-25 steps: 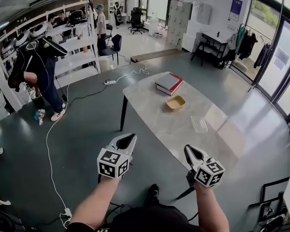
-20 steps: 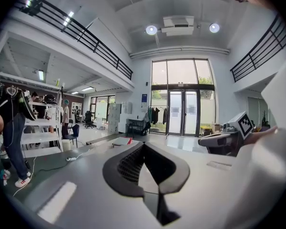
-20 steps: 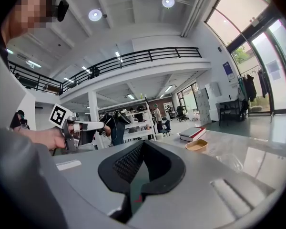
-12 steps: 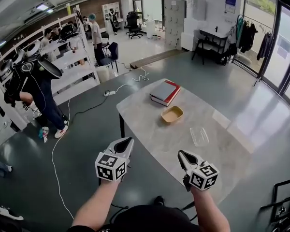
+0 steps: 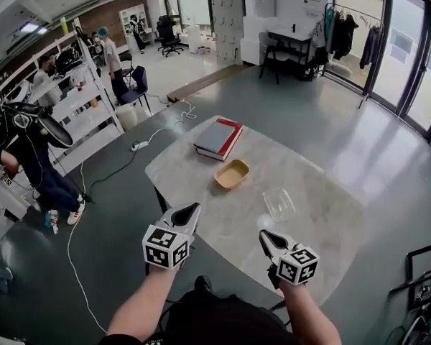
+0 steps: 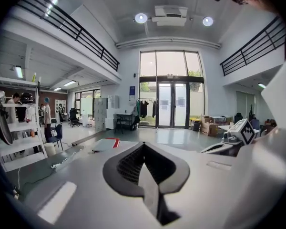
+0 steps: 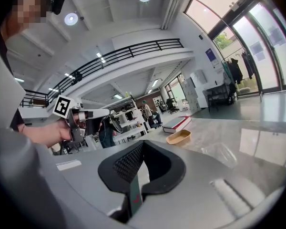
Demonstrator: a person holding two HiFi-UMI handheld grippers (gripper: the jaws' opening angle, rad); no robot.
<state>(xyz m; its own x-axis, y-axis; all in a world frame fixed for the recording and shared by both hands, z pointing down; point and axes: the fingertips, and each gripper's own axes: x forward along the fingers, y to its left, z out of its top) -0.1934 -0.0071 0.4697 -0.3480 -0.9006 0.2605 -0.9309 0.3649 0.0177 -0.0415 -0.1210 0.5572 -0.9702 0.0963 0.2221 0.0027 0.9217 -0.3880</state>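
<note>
While both grippers hang at the near edge of the table [image 5: 323, 221], I'd say nothing has begun: left gripper [image 5: 191, 208] and right gripper [image 5: 263, 234] each have jaws pressed together on nothing. The clear plastic container [image 5: 276, 203] (nearest the right one), yellow tray [image 5: 231, 173] and book [image 5: 218, 138] lie untouched.

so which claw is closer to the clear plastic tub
Right. The right claw sits just short of the clear tub, on its near side; the left claw is farther off, to its left.
</note>
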